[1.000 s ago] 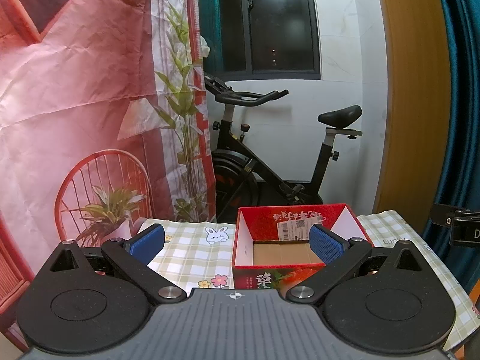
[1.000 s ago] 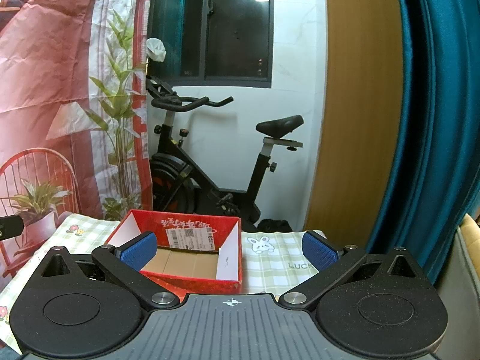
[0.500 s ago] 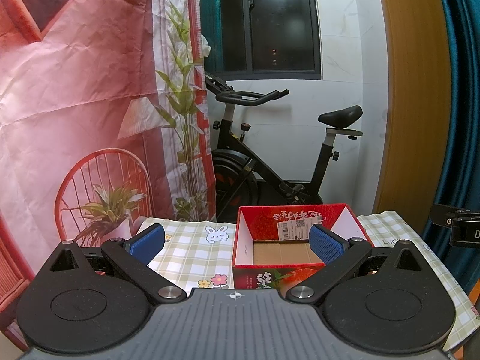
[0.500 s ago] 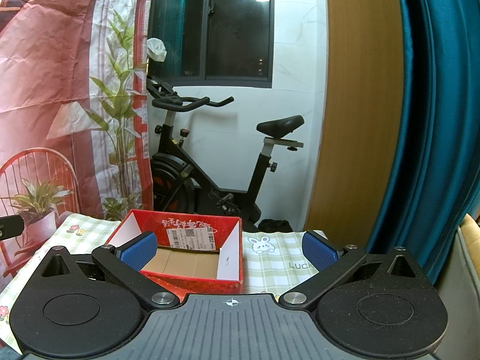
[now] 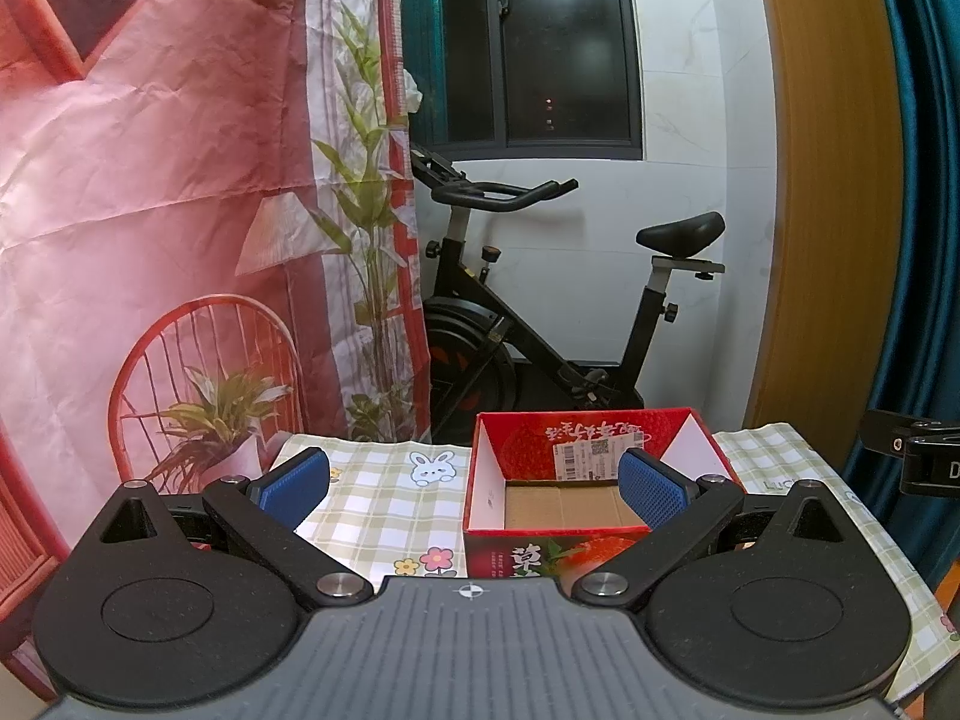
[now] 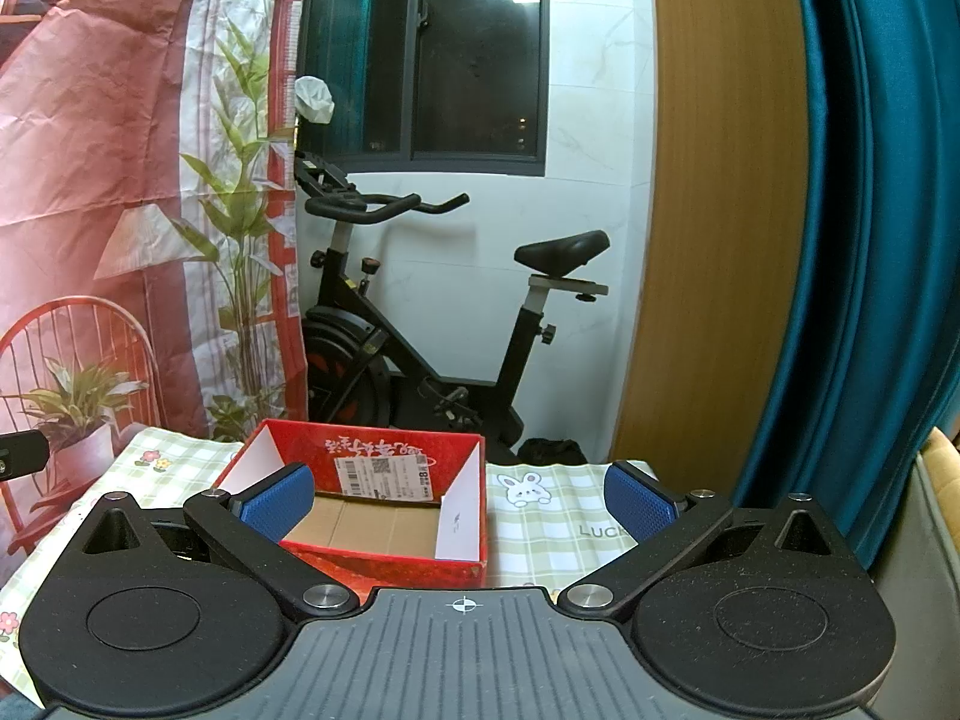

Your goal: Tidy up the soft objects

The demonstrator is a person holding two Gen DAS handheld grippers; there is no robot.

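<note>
The left gripper, with blue ribbed pads, hovers over the near edge of a table covered in a green-and-white checked cloth with rabbit and flower prints; its jaws are spread wide with nothing between them. The right gripper hangs the same way, jaws released and bare.

An open red cardboard box with a strawberry print and a white shipping label sits on the cloth, its brown floor bare. In the left wrist view it lies ahead and to the right, the right pad overlapping its rim; in the right wrist view it lies ahead and to the left. No soft objects show in either view.

Bare cloth stretches on both sides of the box. Beyond the table's far edge stands a black exercise bike; a teal curtain hangs close on the right.
</note>
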